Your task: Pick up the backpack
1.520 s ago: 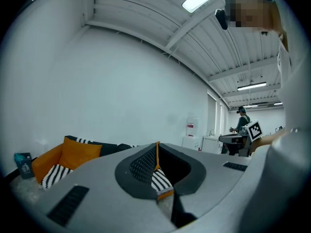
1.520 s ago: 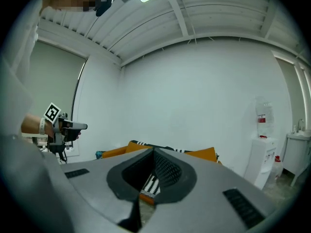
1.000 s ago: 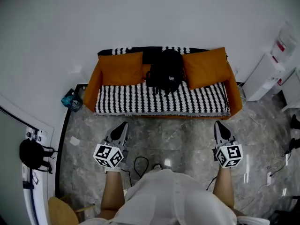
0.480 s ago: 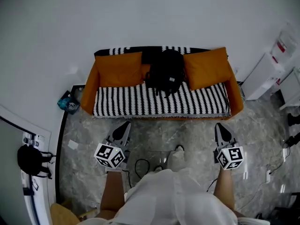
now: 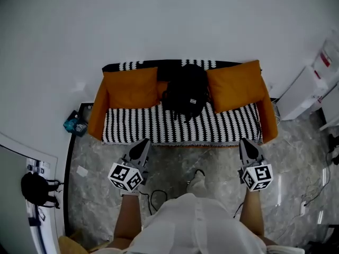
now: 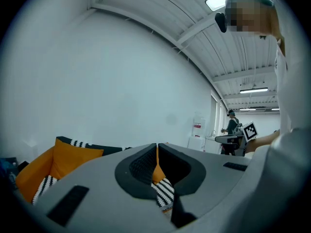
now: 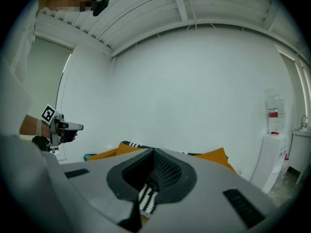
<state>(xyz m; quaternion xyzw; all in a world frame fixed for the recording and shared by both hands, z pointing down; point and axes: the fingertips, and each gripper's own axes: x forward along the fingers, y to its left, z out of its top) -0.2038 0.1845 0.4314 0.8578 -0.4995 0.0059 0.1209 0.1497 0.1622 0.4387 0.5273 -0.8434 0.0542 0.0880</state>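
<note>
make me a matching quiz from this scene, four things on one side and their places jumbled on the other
Things: 1 backpack; 2 teal item; 3 left tool; 4 white cabinet.
Places: A on the floor left of the sofa; B right of the sofa; C on the sofa between orange cushions; D above the floor before the sofa.
Pairs: 1-C, 2-A, 3-D, 4-B.

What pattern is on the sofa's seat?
Black-and-white zigzag stripes cover the sofa seat; the head view shows it best.
</note>
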